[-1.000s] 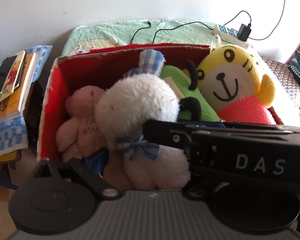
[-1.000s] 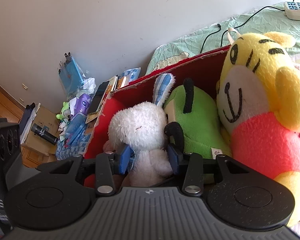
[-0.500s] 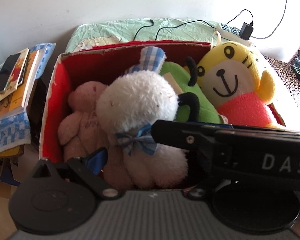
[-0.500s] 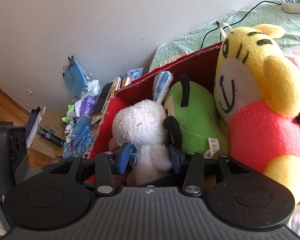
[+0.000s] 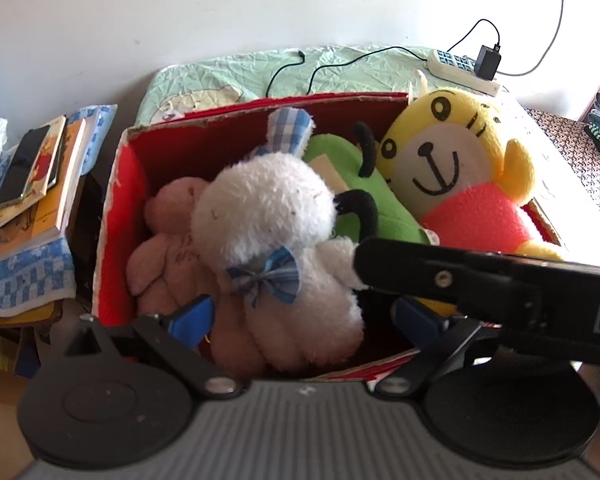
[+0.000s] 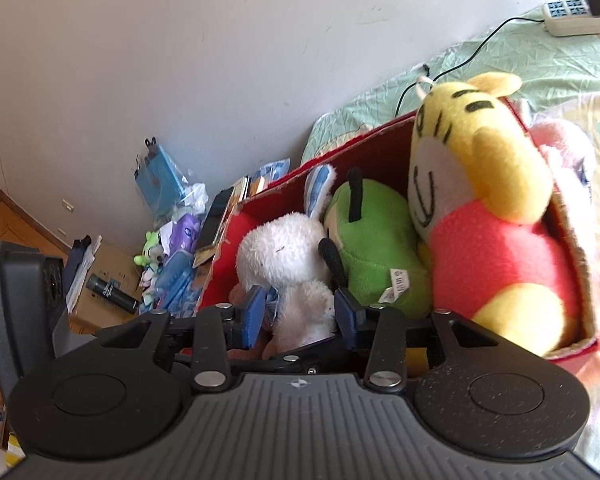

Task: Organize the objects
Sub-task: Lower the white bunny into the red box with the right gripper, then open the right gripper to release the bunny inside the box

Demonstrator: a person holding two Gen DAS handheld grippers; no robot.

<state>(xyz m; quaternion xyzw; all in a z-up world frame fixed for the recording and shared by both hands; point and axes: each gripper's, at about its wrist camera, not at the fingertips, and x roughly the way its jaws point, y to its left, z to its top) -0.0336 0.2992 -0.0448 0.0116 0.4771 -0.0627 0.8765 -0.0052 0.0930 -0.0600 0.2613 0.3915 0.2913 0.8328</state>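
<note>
A red cardboard box (image 5: 120, 216) on the bed holds plush toys: a pink bear (image 5: 168, 240), a white rabbit (image 5: 268, 208) with a blue bow, a green toy (image 5: 384, 216) and a yellow tiger (image 5: 452, 152) in a red shirt. My left gripper (image 5: 302, 318) hangs open at the box's near wall, its blue pads wide on either side of the rabbit's lower body. My right gripper (image 6: 302, 316) is open. In its own view the rabbit (image 6: 284, 256) shows between its fingers. Its black body (image 5: 480, 280) crosses the left wrist view, tip beside the rabbit's arm.
Books with a phone (image 5: 24, 168) on top are stacked left of the box. A power strip (image 5: 460, 68) with cables lies on the green sheet behind. Another pink plush (image 6: 568, 148) lies outside the box's right wall. Clutter and a dark bottle (image 6: 112, 292) cover the floor.
The right gripper has drawn back to the right, away from the white rabbit, which stays in the box. Both cameras have pulled back a little, so more of the box shows.
</note>
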